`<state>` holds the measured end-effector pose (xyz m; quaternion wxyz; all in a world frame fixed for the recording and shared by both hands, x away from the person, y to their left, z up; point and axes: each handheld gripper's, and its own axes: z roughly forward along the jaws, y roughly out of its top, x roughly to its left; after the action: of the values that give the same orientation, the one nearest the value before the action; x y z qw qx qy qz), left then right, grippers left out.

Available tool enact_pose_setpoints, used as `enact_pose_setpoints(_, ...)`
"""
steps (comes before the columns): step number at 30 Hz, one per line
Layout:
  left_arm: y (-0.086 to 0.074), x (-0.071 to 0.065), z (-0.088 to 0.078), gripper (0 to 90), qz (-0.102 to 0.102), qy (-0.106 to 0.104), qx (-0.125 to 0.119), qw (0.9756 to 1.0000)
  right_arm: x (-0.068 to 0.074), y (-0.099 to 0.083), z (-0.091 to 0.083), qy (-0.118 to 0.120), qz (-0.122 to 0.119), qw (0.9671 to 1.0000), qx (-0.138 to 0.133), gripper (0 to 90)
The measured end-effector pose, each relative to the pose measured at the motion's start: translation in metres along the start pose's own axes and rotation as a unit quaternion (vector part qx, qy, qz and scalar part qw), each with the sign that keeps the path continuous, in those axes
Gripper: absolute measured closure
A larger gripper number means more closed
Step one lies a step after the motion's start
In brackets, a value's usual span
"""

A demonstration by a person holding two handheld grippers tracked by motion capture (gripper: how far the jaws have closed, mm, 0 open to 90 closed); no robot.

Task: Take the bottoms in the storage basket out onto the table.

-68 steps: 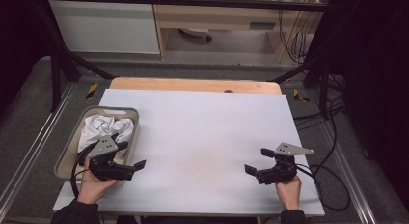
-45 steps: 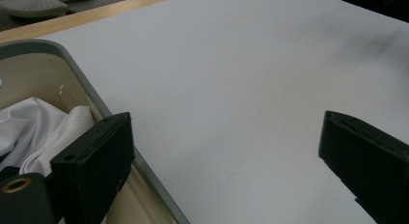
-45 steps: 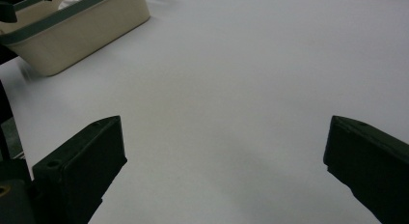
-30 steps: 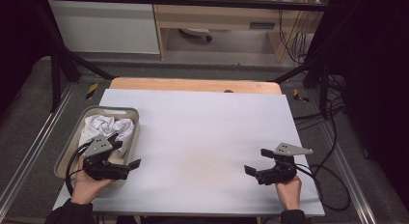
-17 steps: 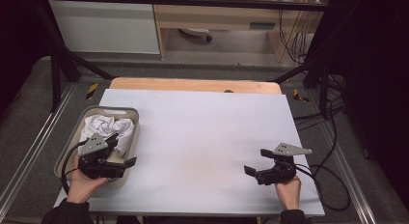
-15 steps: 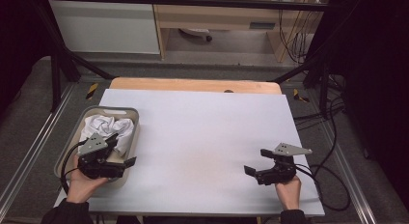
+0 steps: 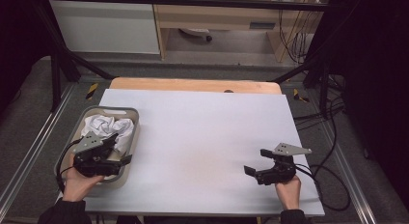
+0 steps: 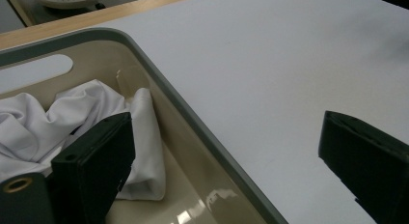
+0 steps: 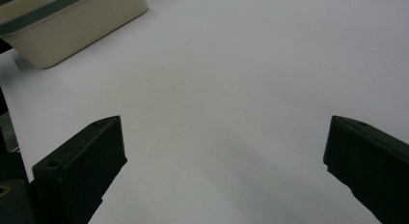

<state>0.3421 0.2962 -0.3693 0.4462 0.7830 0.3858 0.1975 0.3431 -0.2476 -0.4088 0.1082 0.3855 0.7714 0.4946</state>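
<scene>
High view, left claw (image 7: 113,159) moved over bin (image 7: 126,110), cloth (image 7: 108,127) inside

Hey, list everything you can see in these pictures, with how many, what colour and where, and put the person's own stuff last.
Table top: one, white, centre of the high view, with a wooden strip along its far edge.
Bin: one, beige with a grey-green rim, at the table's left edge.
Cloth: one crumpled piece, white, inside the bin.
Cabinet: one, white, on the floor beyond the table.
Cables: several, black, on the floor at right.
Left gripper: one, black, jaws open, straddling the bin's right wall, one jaw inside by the cloth.
Right gripper: one, black, jaws open, over bare table at near right.
Hands: two, at the near edge.
</scene>
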Motion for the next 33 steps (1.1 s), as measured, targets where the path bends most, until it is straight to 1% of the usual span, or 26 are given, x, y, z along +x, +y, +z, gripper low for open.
enact_pose_setpoints(12, -0.002, 0.007, -0.003, 5.6, -0.003, 0.014, 0.003, 0.9999, 0.0, 0.0, -0.001, -0.002, -0.001, 1.0, 0.0, 1.7)
enact_pose_setpoints(18, -0.001, 0.012, -0.005, 5.7, -0.005, 0.018, 0.001, 0.9998, 0.0, 0.0, 0.0, -0.002, -0.001, 1.0, 0.001, 1.7)
enact_pose_setpoints(33, 0.004, 0.019, -0.009, 5.8, -0.009, 0.027, 0.003, 0.9996, 0.0, -0.001, 0.0, -0.003, -0.004, 1.0, 0.002, 1.7)
